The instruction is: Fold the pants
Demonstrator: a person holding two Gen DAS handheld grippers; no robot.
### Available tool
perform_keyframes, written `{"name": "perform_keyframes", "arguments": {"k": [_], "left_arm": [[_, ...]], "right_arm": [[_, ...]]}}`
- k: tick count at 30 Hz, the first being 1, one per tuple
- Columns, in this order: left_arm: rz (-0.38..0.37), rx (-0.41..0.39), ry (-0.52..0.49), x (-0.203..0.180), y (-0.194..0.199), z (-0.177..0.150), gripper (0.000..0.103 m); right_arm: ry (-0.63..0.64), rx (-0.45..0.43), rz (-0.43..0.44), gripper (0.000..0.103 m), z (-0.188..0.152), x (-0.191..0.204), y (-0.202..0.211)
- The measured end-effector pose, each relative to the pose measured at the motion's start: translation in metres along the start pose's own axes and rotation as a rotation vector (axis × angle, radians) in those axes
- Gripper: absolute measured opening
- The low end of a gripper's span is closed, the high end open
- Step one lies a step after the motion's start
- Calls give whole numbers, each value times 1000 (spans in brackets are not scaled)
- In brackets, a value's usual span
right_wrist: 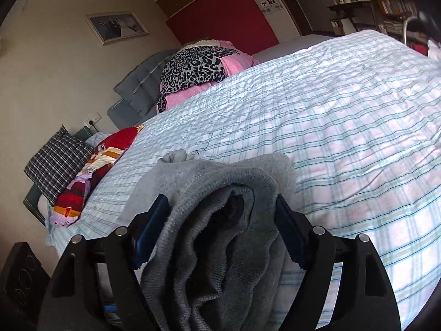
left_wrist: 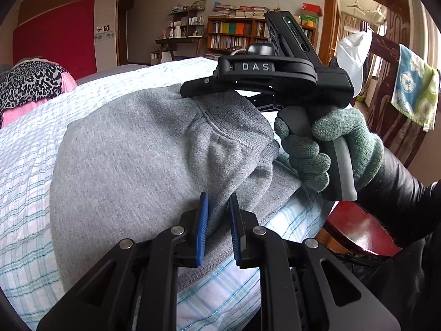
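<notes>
- bedroom; checked bedspread [right_wrist: 344,127] carries grey pants [left_wrist: 132,149], bunched at near edge.
- left gripper [left_wrist: 217,229] narrow, pinching a fold.
- right gripper [right_wrist: 220,229] clamped on thick waistband layers.
- judged: fold mid-way; next, lay over and flatten.
- bookshelf [left_wrist: 234,33] beyond.

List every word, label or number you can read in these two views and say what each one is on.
"DAS": raised letters on the black body of the right gripper, seen in the left wrist view.
Book spines on the bookshelf: too small to read.
Red box on top of the bookshelf: print too blurred.
Framed picture on the wall: no legible text.
</notes>
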State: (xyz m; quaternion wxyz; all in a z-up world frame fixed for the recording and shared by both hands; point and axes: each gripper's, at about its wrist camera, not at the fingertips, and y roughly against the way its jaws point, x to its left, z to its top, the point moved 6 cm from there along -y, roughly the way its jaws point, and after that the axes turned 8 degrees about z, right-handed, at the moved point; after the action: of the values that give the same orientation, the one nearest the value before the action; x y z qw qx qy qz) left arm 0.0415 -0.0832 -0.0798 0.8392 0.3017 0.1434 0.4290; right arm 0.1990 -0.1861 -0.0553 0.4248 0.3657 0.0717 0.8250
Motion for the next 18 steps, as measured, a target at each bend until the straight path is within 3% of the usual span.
{"name": "perform_keyframes", "arguments": {"k": [2, 7, 13, 15, 17, 18], "left_arm": [[-2, -2, -1, 0, 0, -1, 15], [-1, -8, 5, 2, 0, -3, 15], [2, -12, 13, 3, 0, -5, 15], [2, -10, 14, 3, 0, -5, 15], [1, -9, 18, 3, 0, -4, 15], [0, -9, 21, 4, 0, -2, 15]], "right_arm": [[49, -20, -32, 73, -1, 6, 3], [96, -22, 19, 73, -1, 18, 4], [59, 20, 12, 60, -6, 7, 0], [66, 21, 8, 48, -8, 6, 1], [59, 14, 6, 23, -8, 5, 5], [48, 8, 15, 20, -6, 5, 8]]}}
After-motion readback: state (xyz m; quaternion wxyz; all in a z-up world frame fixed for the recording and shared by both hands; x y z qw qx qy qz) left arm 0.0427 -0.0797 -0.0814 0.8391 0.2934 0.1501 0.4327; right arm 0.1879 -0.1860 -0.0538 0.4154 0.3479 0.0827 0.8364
